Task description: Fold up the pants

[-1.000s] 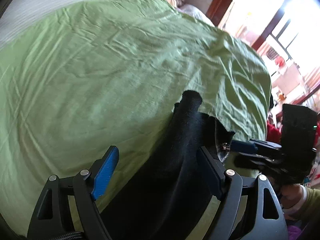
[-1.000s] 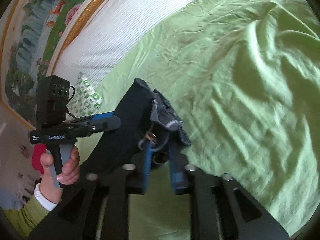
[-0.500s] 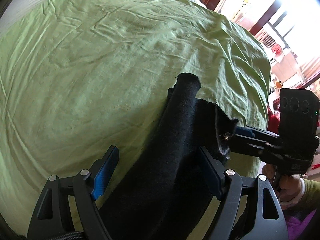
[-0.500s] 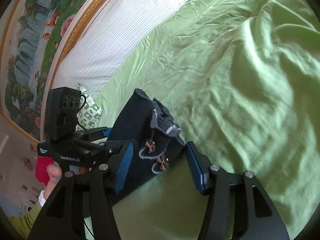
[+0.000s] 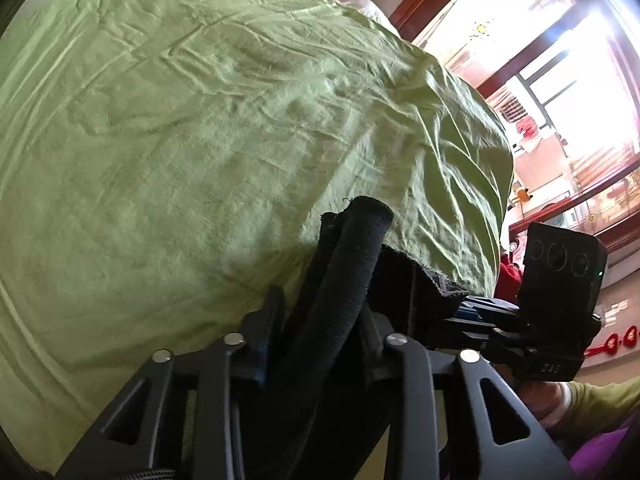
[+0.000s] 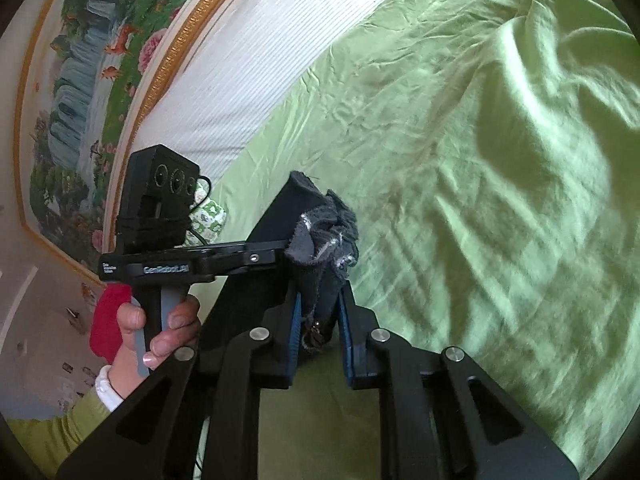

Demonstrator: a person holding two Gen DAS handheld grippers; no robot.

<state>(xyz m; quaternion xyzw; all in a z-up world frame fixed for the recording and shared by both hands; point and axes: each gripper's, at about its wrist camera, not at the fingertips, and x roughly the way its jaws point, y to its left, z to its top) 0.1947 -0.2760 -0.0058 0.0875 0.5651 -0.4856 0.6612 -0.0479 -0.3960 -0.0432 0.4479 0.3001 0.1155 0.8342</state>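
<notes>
Green bedsheet (image 5: pixel 200 140), left gripper (image 5: pixel 320 336) and right gripper (image 6: pixel 318 320) angled down, closing on black pants (image 5: pixel 352 264).

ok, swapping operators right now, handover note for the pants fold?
Left gripper: fingers closing on a bunched roll of the black pants.
Right gripper: fingers closing on the frayed end of the same pants, cloth between the blue pads.
Pants run between the two grippers, raised over the green bedsheet.
Done: both ends taken up.
Left: probably lay the pants on the sheet, fold, smooth. No finished fold visible yet.
</notes>
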